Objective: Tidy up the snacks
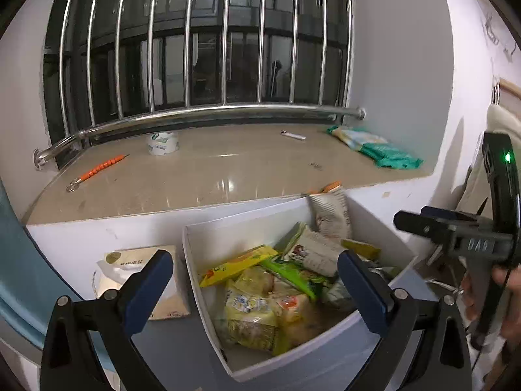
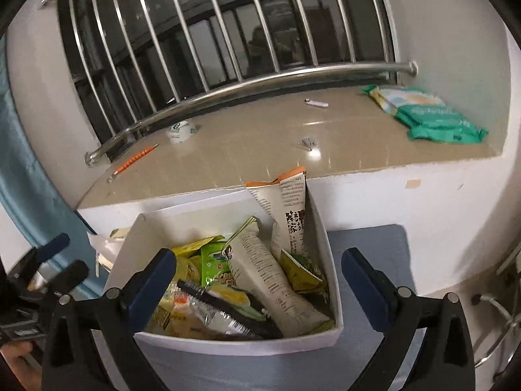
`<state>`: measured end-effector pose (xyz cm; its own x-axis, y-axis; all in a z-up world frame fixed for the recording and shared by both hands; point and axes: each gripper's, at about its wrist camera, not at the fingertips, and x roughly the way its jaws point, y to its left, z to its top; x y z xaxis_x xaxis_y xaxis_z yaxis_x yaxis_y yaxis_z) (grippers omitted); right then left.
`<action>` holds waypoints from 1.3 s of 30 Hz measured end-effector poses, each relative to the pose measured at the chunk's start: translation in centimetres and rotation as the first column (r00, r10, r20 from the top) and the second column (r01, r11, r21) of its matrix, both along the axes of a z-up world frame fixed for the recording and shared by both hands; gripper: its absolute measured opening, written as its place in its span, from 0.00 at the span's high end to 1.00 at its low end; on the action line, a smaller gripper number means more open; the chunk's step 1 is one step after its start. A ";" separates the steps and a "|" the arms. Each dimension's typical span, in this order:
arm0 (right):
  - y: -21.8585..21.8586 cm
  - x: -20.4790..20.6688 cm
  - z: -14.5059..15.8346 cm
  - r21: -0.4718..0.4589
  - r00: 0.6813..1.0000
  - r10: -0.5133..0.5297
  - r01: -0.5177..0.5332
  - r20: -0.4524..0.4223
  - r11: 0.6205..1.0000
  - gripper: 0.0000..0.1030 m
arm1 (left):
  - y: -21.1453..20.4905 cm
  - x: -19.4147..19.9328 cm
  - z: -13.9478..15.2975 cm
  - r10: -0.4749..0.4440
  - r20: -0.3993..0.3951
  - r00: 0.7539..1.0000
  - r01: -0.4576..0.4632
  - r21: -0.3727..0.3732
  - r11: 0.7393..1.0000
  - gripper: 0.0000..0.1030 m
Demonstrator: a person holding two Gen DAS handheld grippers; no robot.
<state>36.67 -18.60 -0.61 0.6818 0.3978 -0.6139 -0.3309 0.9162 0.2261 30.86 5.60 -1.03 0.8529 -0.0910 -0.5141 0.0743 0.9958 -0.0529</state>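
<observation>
Tissue pack (image 1: 143,280) beside snack box (image 1: 208,296).

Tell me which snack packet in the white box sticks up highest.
The tall white packet with the orange top, leaning in the far right corner of the white box. Its top rises past the rim; the other packets lie lower inside.

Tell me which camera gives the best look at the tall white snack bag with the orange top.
The right wrist view: the tall white snack bag stands against the white box wall, its printed text sharp. The left wrist view shows it farther away, smaller and blurred.
</observation>
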 end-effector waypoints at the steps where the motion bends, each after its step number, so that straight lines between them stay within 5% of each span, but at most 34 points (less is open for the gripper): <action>1: 0.2 -0.6 0.3 -0.008 1.000 0.009 -0.009 0.016 1.000 0.00 | 0.0 -0.7 0.3 0.003 0.001 1.000 -0.003 -0.006 1.000 0.00; 16: 0.2 -16.5 5.2 -0.044 0.968 0.116 -0.109 0.223 0.993 0.00 | -0.7 -14.9 4.5 0.006 0.121 0.993 -0.003 -0.030 1.000 0.00; 29: -2.1 -28.5 5.4 0.007 0.964 0.127 -0.132 0.232 0.991 0.00 | -4.2 -27.2 4.9 -0.077 0.136 0.988 0.077 0.000 0.997 0.00; 36: -3.1 -31.9 3.9 0.021 0.975 0.078 -0.084 0.209 0.996 0.00 | -3.6 -29.5 3.6 -0.068 0.116 0.991 0.077 -0.081 0.994 0.00; 39: -2.8 -32.3 3.9 -0.004 0.973 0.085 -0.086 0.213 0.996 0.00 | -3.8 -29.6 3.4 -0.058 0.101 0.993 0.064 -0.058 0.996 0.00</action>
<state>4.42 -21.43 3.34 0.7597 0.4633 -0.4563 -0.4493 0.8812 0.1467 1.24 1.76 2.32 0.8912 -0.1732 -0.4192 0.1430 0.9844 -0.1027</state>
